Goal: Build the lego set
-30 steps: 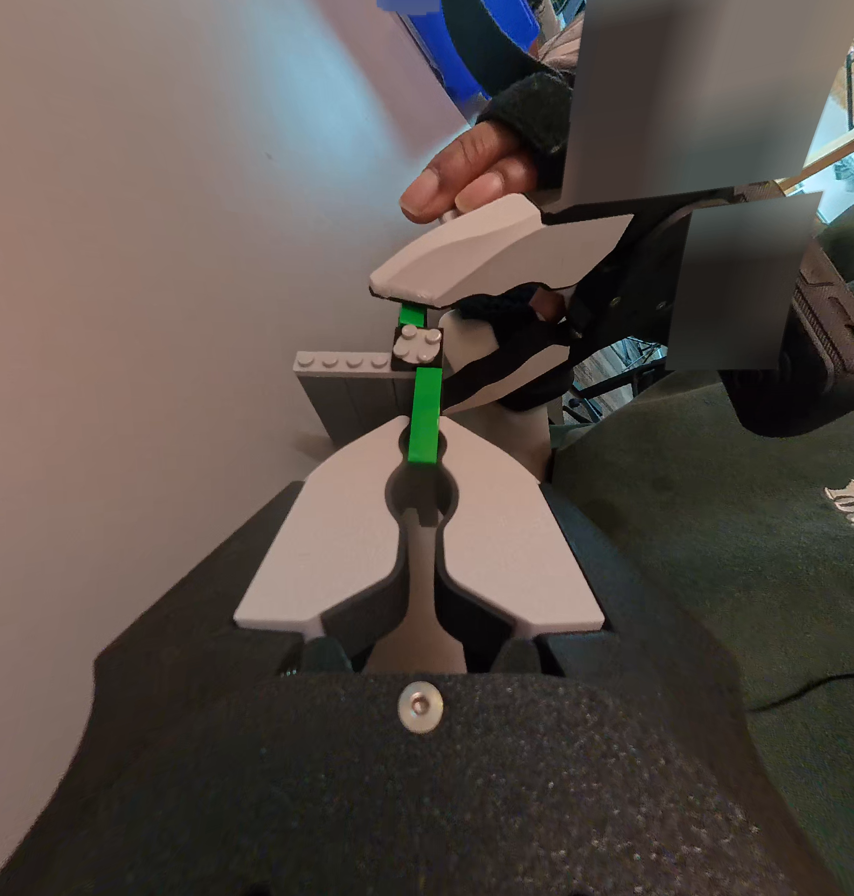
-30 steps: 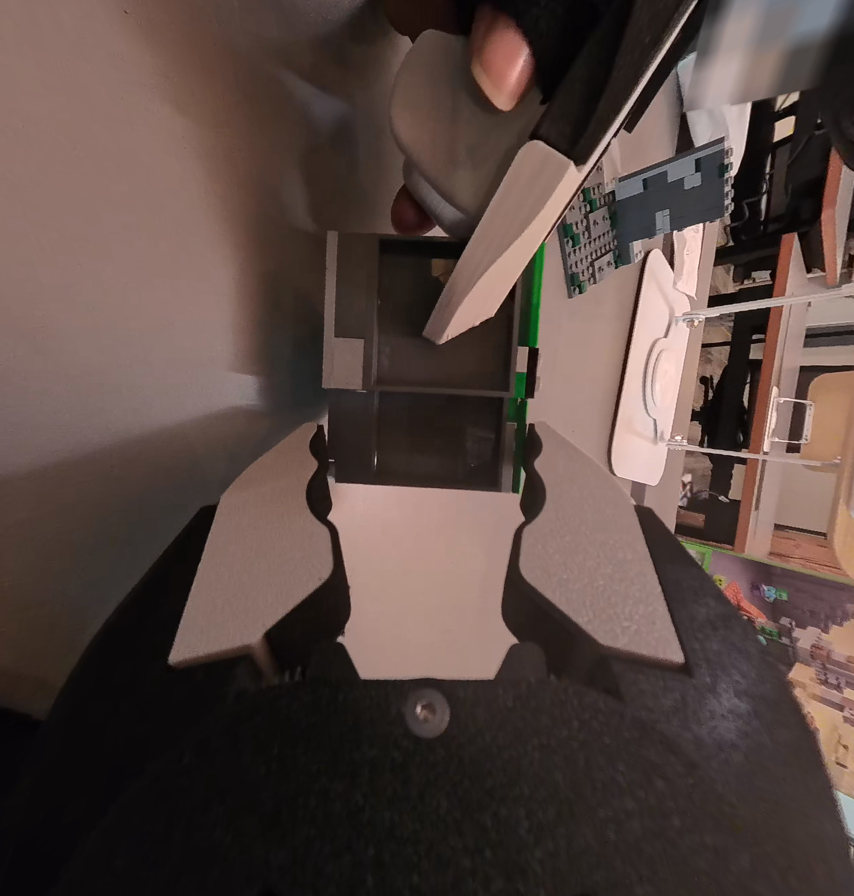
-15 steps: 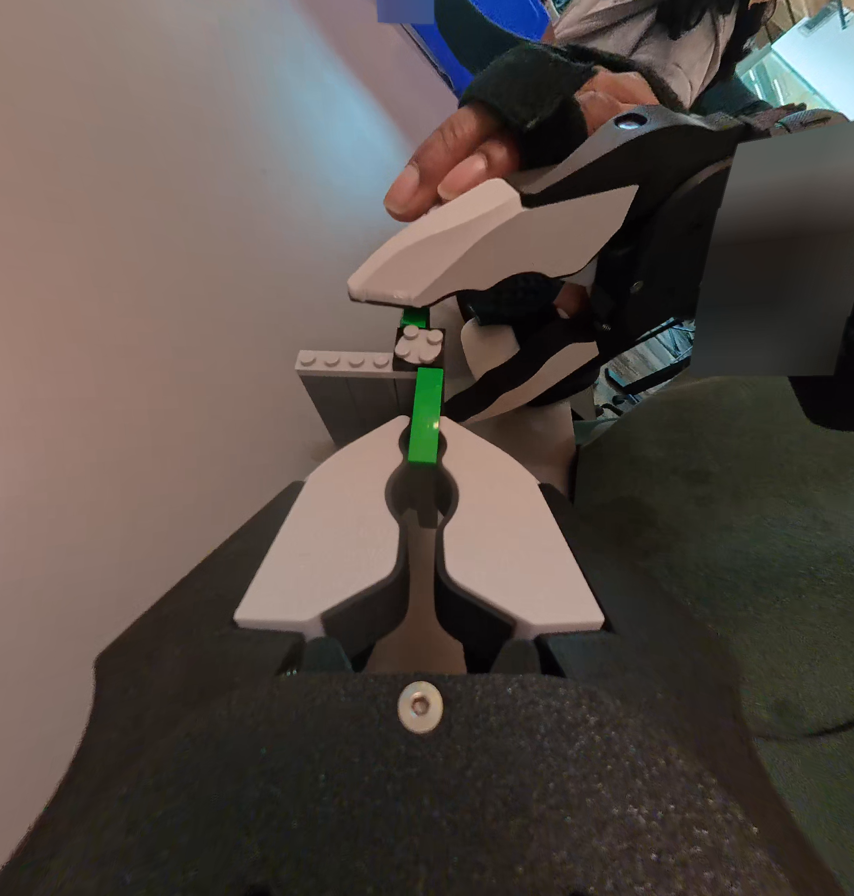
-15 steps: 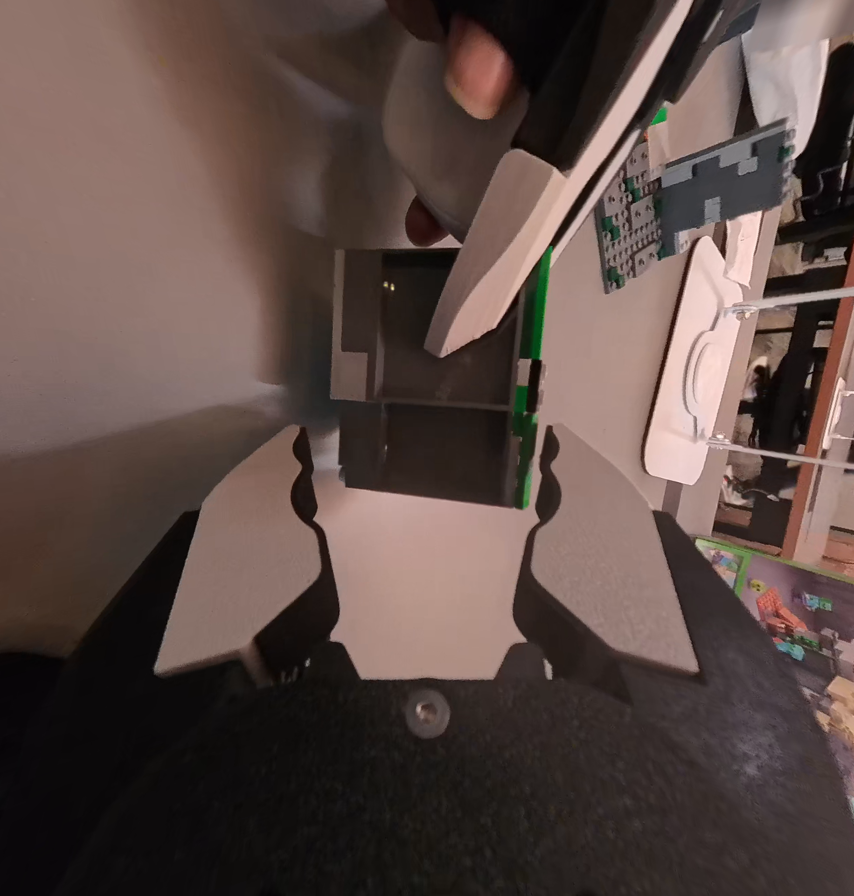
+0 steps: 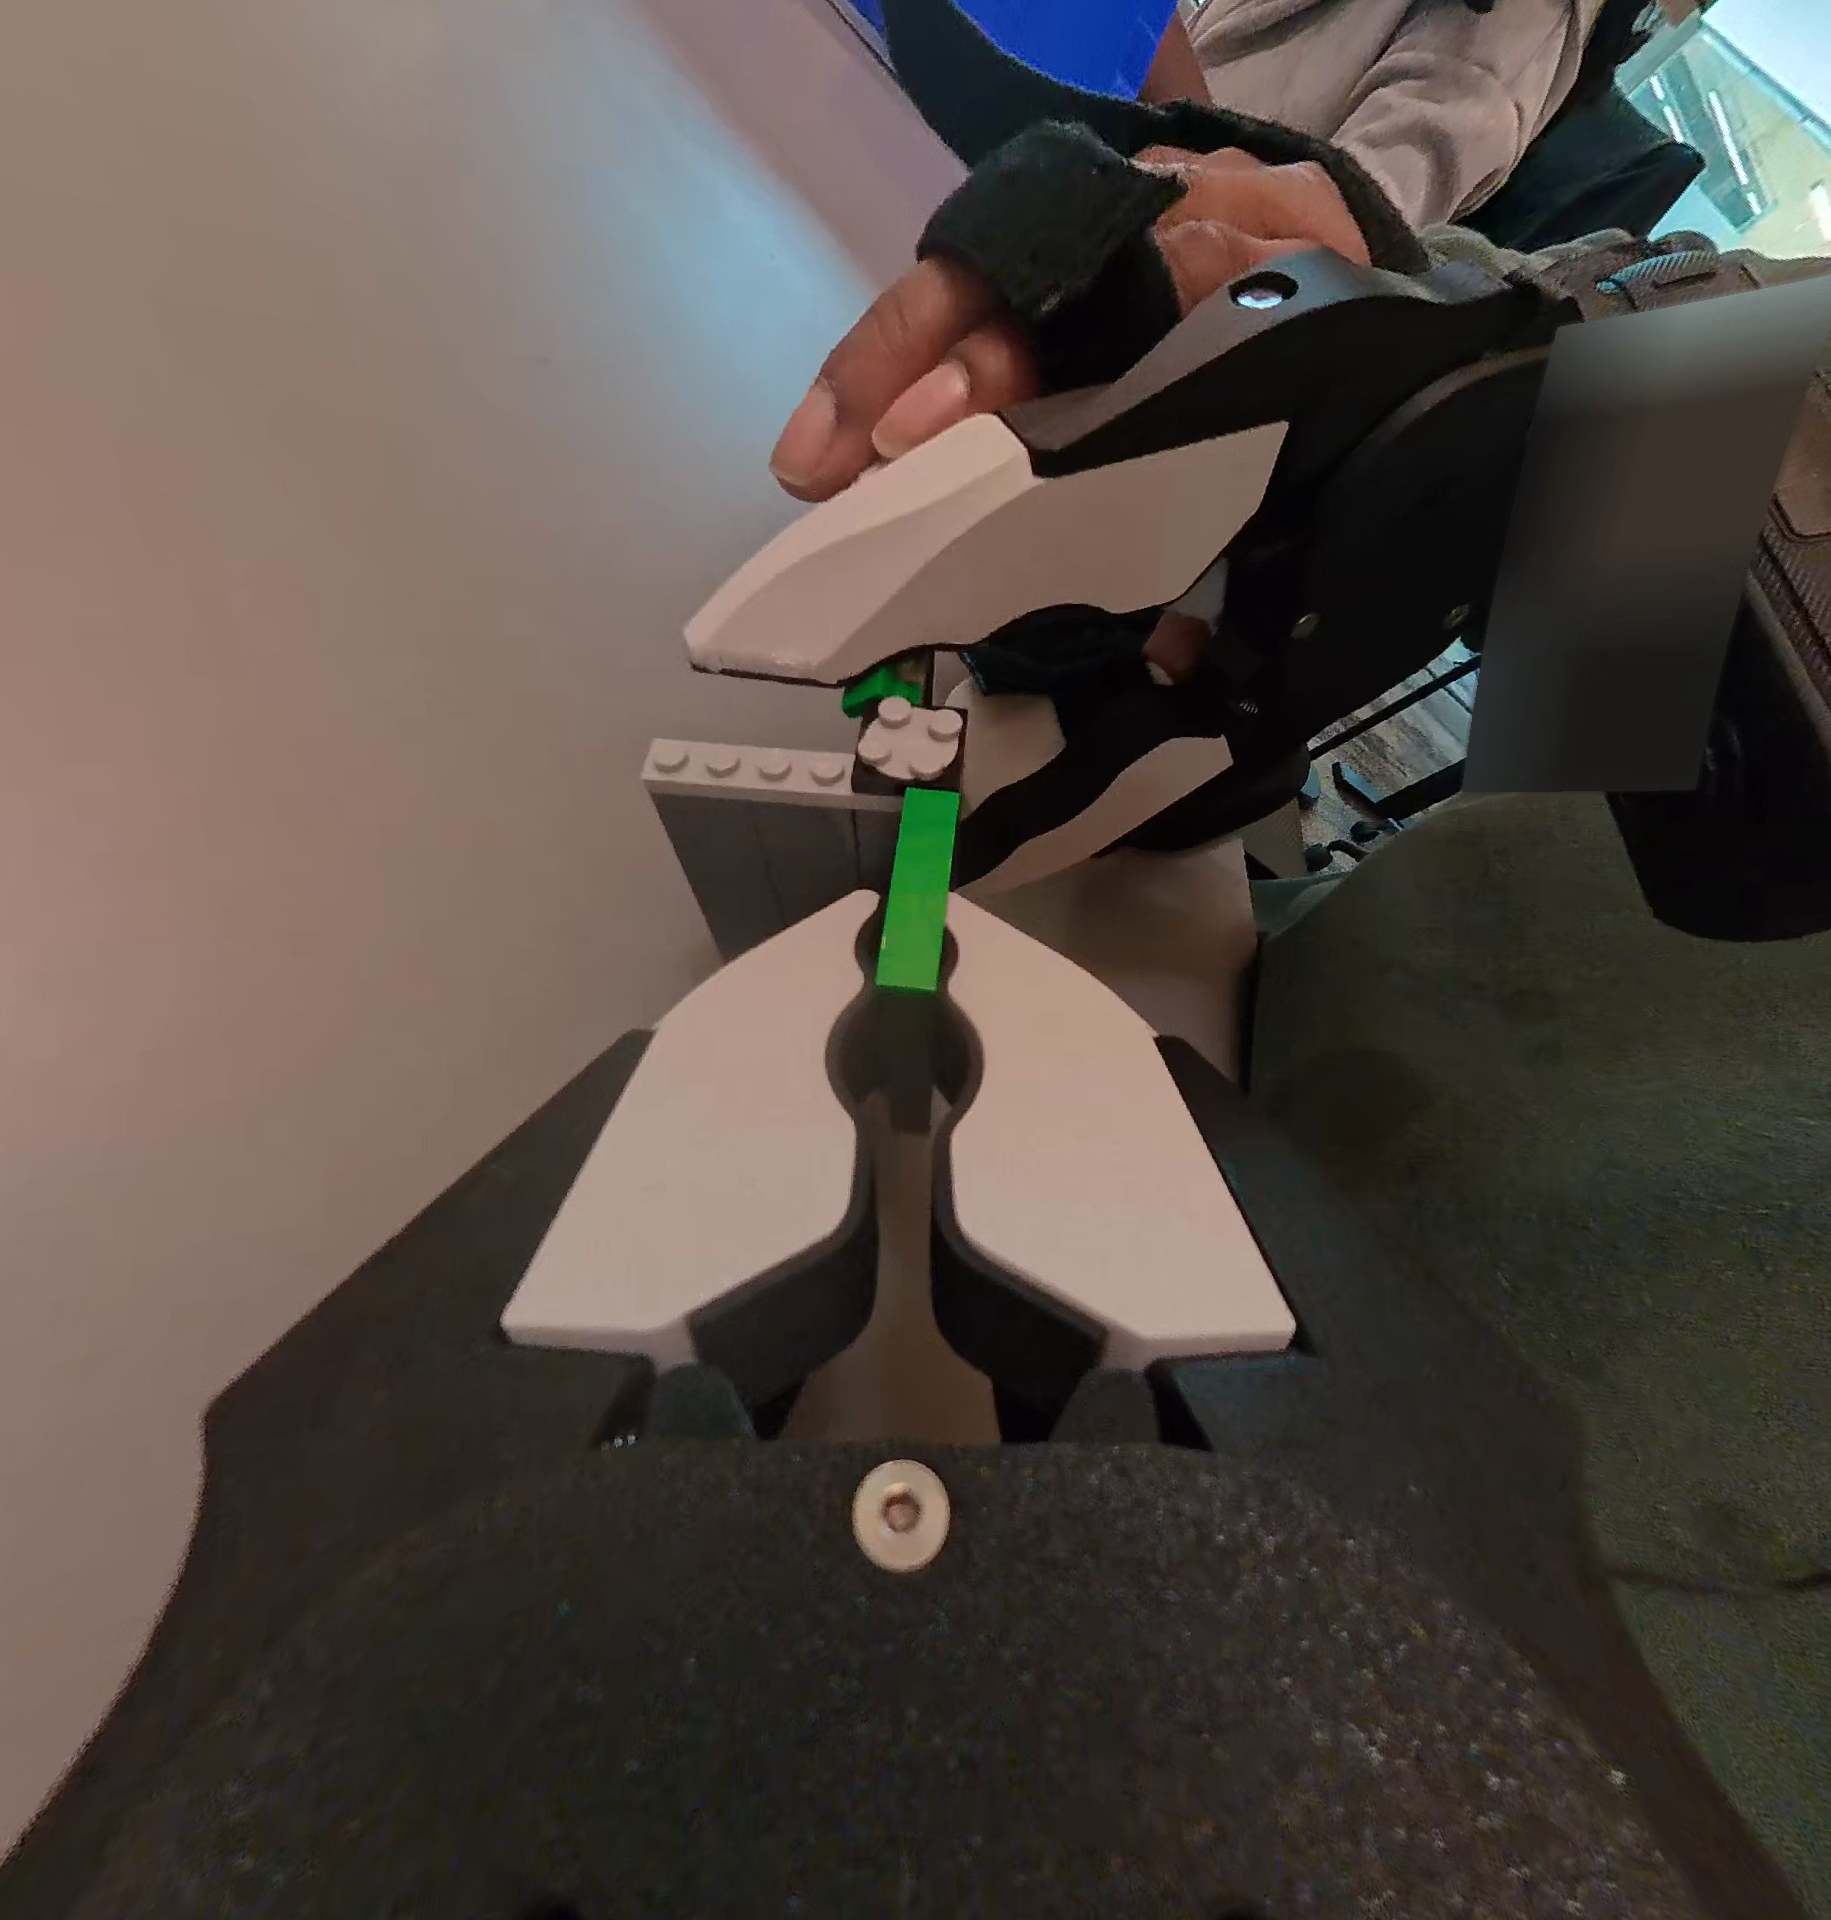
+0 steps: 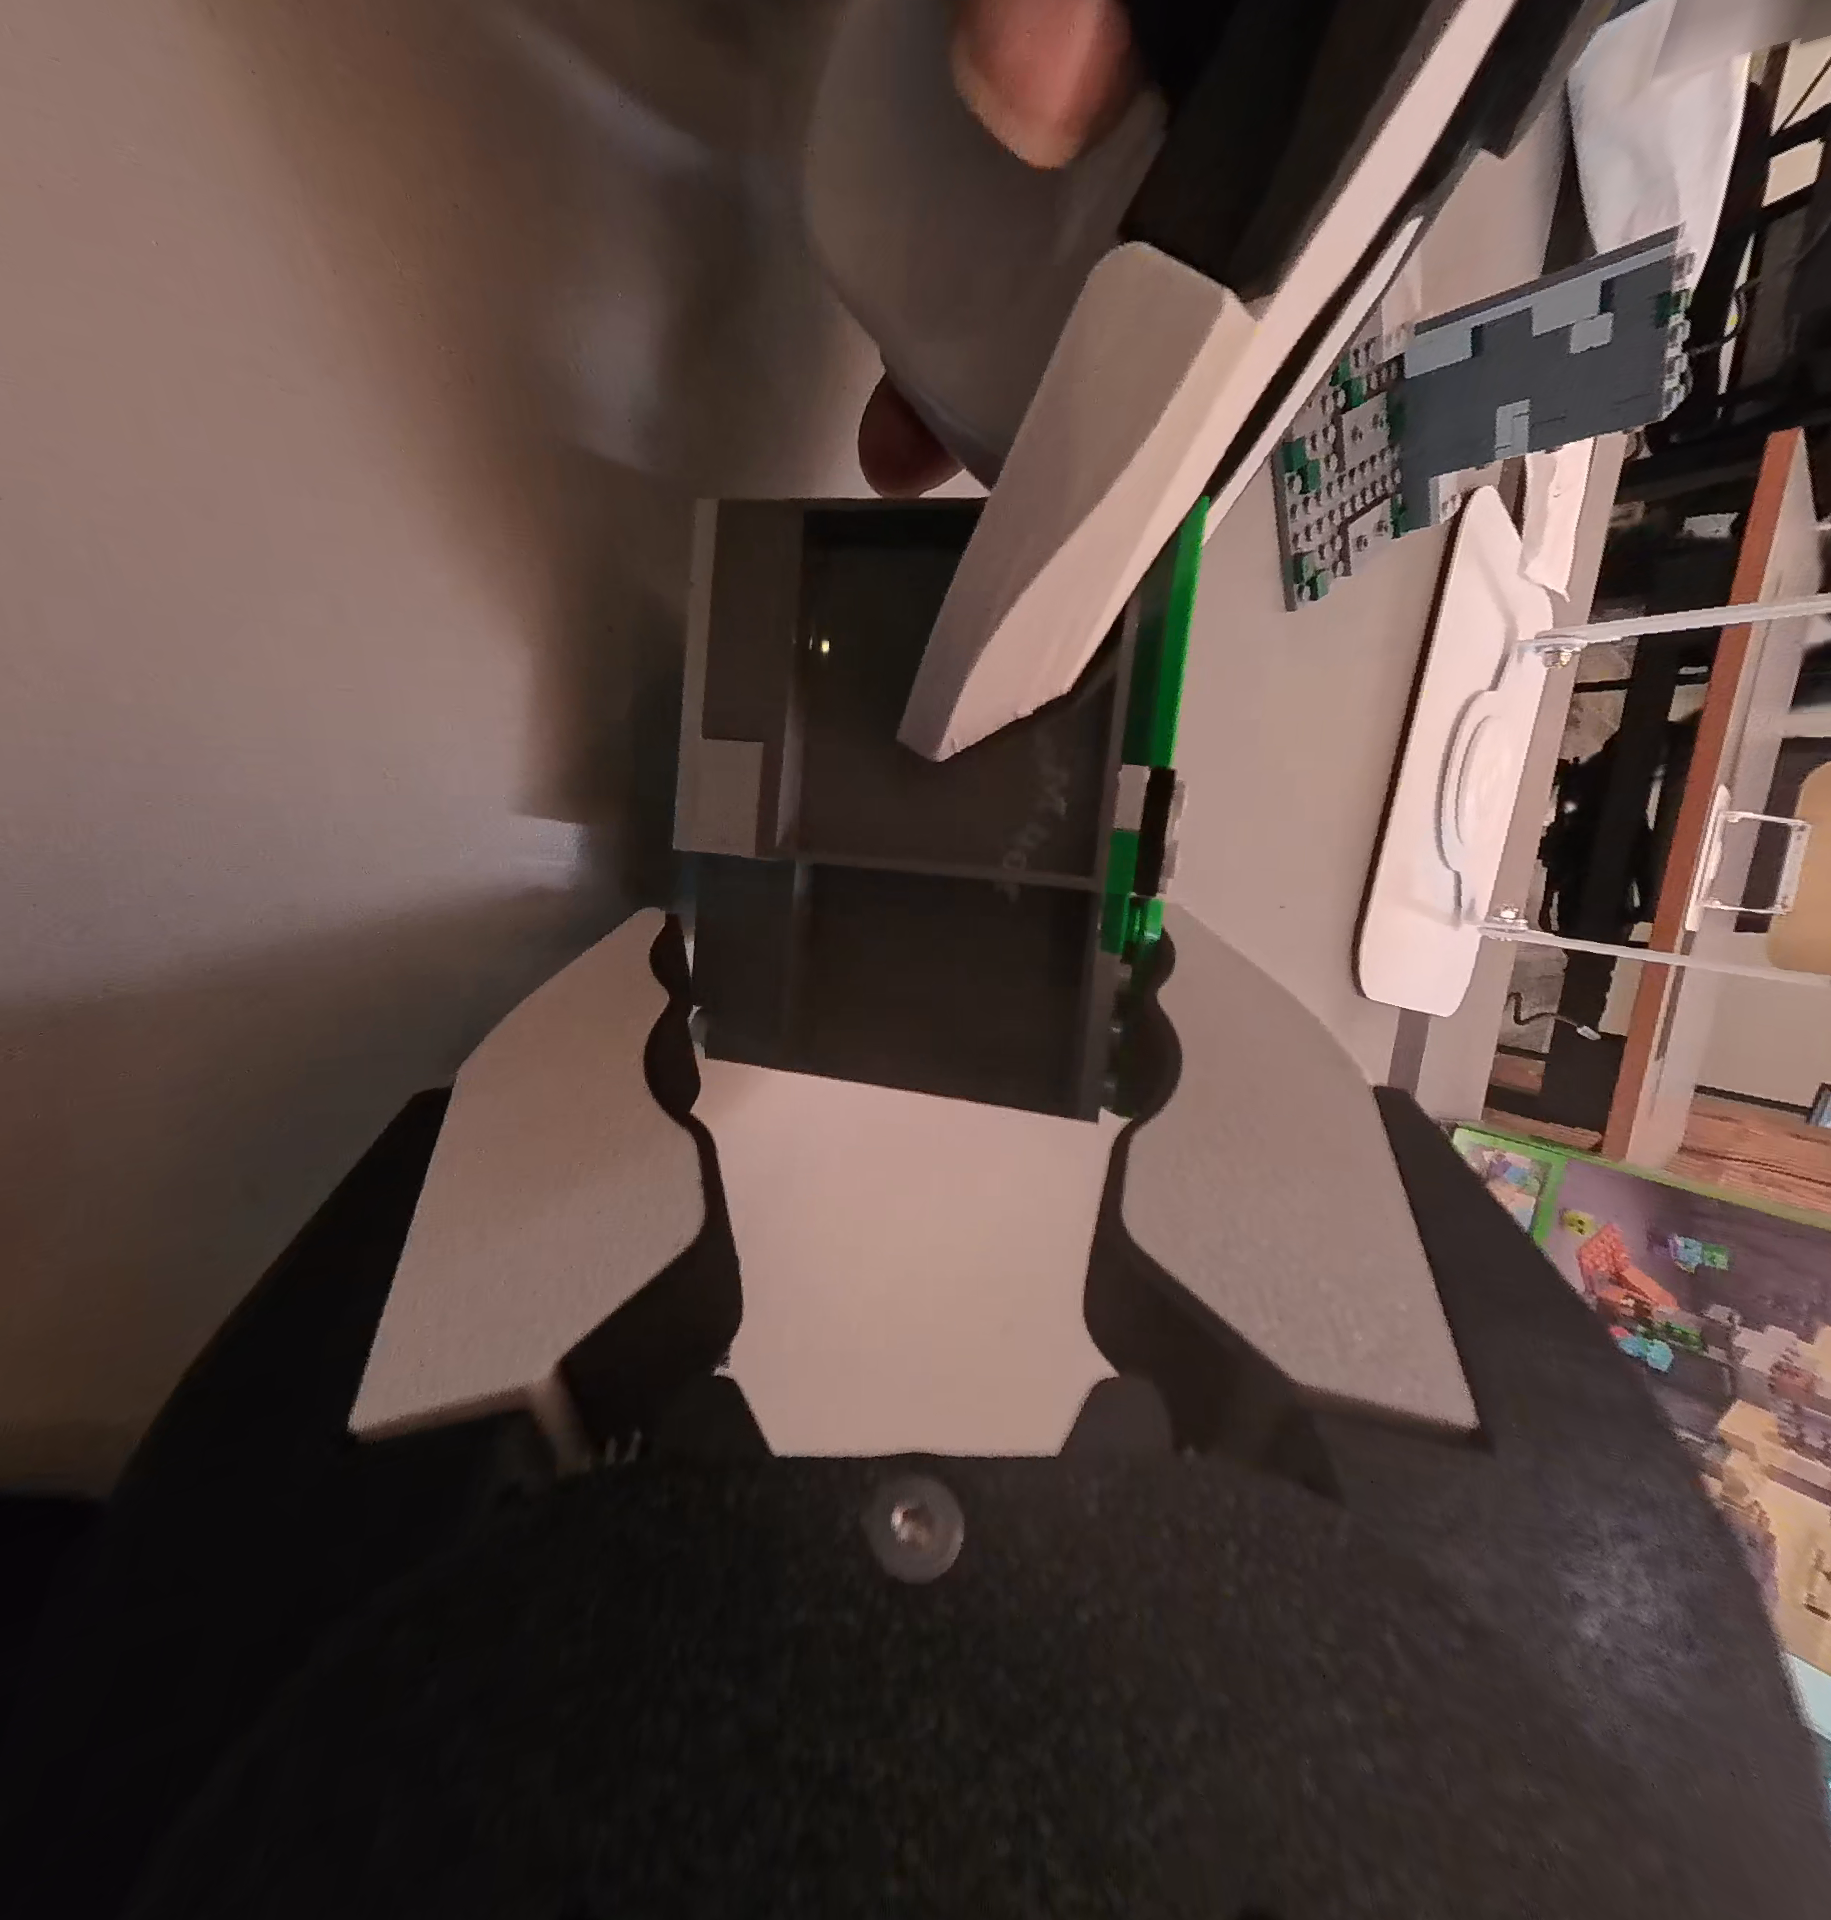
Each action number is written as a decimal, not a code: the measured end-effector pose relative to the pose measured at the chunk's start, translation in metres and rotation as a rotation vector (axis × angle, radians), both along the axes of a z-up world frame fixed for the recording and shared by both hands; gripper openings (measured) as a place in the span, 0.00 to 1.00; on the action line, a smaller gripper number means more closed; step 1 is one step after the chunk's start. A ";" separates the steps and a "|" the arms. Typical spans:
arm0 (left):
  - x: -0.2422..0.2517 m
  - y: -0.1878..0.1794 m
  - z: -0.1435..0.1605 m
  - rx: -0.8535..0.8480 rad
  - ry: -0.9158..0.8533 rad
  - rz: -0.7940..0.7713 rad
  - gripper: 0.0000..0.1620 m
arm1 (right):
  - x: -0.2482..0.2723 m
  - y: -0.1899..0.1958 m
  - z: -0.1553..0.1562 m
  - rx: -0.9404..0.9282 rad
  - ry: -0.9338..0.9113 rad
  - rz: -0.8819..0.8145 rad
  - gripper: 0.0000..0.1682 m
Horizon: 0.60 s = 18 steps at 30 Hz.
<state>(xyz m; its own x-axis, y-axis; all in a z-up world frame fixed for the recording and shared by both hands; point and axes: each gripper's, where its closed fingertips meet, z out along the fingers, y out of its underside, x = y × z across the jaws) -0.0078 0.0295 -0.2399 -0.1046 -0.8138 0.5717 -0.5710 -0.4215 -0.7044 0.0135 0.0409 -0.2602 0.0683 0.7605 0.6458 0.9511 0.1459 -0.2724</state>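
The left gripper point(image 5: 906, 930) pinched the green strip point(image 5: 921, 888) in narrow jaws; the right gripper point(image 6: 916, 997), jaws spread around the grey lego block point(image 6: 911, 810), apparently steadied it above the surface point(image 6: 267, 520).

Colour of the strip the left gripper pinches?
Bright green strip; clearest in the left wrist view.

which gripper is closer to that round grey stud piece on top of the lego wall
Hard to call; probably the right. The left gripper is shut on the green plate, just short of the round piece. The right gripper clamps the grey wall carrying it, one finger just above.
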 end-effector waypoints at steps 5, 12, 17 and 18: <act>0.000 0.000 0.000 -0.004 0.004 -0.001 0.03 | 0.000 0.000 0.000 0.002 0.004 0.006 0.48; 0.000 0.000 0.000 -0.015 0.006 0.009 0.03 | 0.001 0.001 0.002 0.044 -0.014 0.012 0.48; 0.001 0.000 0.001 -0.019 0.008 0.010 0.03 | 0.002 0.001 0.004 0.055 -0.027 0.012 0.49; 0.001 0.000 0.001 -0.019 0.008 0.008 0.03 | 0.002 0.001 0.004 0.057 -0.028 0.012 0.49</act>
